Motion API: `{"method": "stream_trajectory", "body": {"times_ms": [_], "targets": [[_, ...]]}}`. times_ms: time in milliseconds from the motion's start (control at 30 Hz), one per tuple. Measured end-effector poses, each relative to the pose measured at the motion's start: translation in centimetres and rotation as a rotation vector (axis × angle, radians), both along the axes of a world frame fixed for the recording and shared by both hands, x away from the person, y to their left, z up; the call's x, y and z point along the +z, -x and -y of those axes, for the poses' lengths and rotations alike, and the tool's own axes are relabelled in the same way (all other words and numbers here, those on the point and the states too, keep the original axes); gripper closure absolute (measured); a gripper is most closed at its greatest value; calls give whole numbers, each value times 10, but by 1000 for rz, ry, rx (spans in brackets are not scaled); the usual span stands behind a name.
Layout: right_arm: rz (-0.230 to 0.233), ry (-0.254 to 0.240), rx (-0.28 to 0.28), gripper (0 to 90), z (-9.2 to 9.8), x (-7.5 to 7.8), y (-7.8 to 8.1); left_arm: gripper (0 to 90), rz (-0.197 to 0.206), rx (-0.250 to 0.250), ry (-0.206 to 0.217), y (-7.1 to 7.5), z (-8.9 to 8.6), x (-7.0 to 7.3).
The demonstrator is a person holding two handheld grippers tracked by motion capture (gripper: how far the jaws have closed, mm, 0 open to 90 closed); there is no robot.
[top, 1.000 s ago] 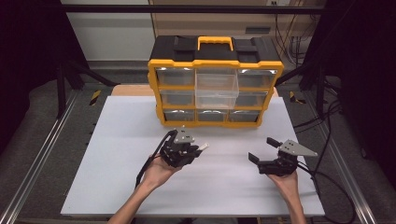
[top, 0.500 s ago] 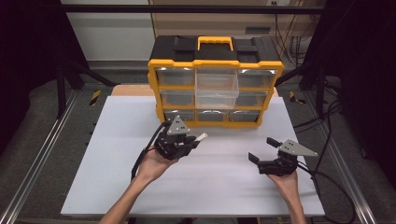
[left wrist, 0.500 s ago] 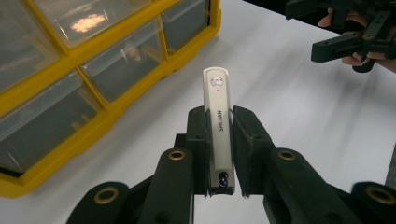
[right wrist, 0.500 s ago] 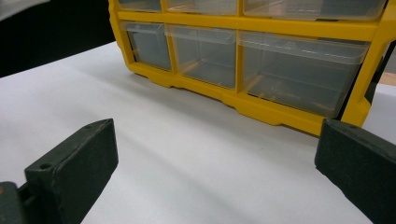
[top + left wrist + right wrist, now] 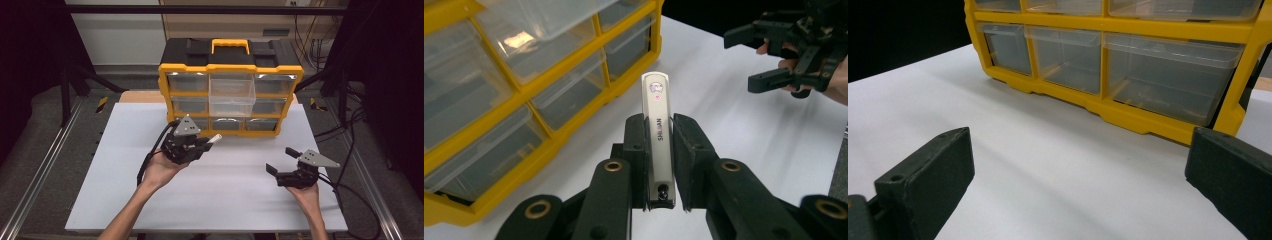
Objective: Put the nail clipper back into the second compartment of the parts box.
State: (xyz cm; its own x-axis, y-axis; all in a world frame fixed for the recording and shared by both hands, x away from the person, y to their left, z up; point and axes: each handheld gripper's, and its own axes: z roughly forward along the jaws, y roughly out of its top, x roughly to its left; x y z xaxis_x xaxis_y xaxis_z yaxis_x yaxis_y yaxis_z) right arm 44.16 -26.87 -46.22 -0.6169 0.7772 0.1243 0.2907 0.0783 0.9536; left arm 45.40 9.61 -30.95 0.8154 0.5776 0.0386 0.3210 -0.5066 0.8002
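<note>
A yellow and black drawer cabinet [image 5: 230, 85] stands at the back of the white table; its top middle clear drawer [image 5: 231, 95] is pulled out. My left gripper [image 5: 202, 143] is shut on a slim white nail clipper [image 5: 659, 130], whose tip [image 5: 215, 138] points toward the cabinet's lower drawers [image 5: 489, 150]. It hovers just in front of the cabinet's bottom row. My right gripper [image 5: 281, 161] is open and holds nothing, low over the table at the right front; the left gripper view catches it [image 5: 769, 55] at top right. Its black pads [image 5: 928, 175] frame the cabinet's bottom drawers [image 5: 1158, 75].
The white table top [image 5: 125, 190] spreads out in front of the cabinet. Metal rails [image 5: 40, 175] run along both table sides. Cables [image 5: 350, 140] trail off at the right. A black carry handle area with a yellow grip [image 5: 230, 46] tops the cabinet.
My left gripper has moved forward and up toward the cabinet with the nail clipper in it. The right gripper has stayed in place, open.
</note>
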Motion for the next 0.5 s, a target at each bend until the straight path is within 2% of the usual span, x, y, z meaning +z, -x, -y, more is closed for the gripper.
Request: {"method": "stream_trajectory", "body": {"times_ms": [167,500], "targets": [[0,2,3,2,0,0,0,769,18,-4,6,-1,1,15],[-1,-2,1,2,0,0,0,769,39,-14,16,0,6,34]]}}
